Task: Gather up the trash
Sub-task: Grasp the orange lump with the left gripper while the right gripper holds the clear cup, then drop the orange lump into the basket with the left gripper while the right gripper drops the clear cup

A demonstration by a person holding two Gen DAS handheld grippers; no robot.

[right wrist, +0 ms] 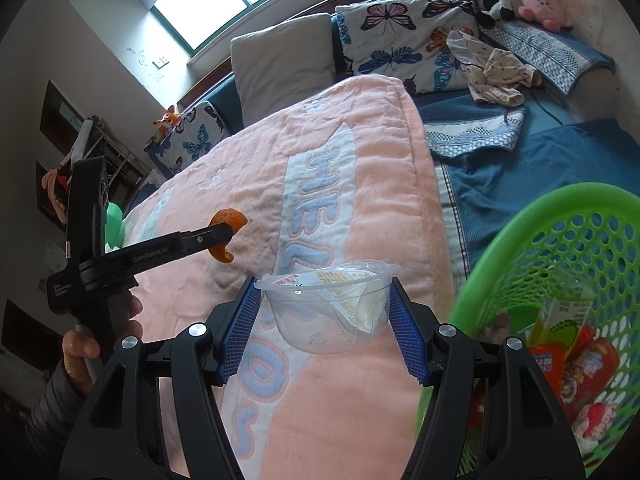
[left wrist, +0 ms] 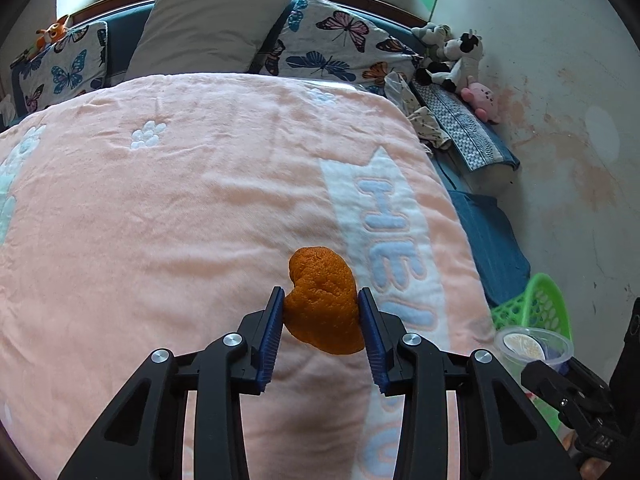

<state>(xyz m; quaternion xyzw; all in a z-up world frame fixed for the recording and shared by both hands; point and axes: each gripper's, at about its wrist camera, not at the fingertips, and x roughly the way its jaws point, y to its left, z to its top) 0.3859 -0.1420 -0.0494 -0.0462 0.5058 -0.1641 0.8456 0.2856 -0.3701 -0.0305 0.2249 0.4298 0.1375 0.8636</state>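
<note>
My left gripper [left wrist: 322, 300] is shut on a piece of orange peel [left wrist: 324, 300] and holds it just above the pink blanket [left wrist: 160, 200]. From the right wrist view the peel [right wrist: 228, 220] hangs in the left gripper's tips [right wrist: 224, 240]. My right gripper [right wrist: 324, 308] is shut on a clear plastic cup [right wrist: 328, 308] with a partly peeled lid, held above the blanket's edge [right wrist: 360, 200]. The cup also shows in the left wrist view [left wrist: 532, 348]. A green mesh basket [right wrist: 520, 248] with several wrappers inside stands at the right of the cup.
Butterfly pillows [left wrist: 340, 48] and a grey pillow [left wrist: 212, 20] lie at the bed's head. Plush toys [left wrist: 460, 60] sit by the wall. Crumpled clothes [right wrist: 496, 76] and blue bedding [right wrist: 520, 168] lie at the right of the blanket.
</note>
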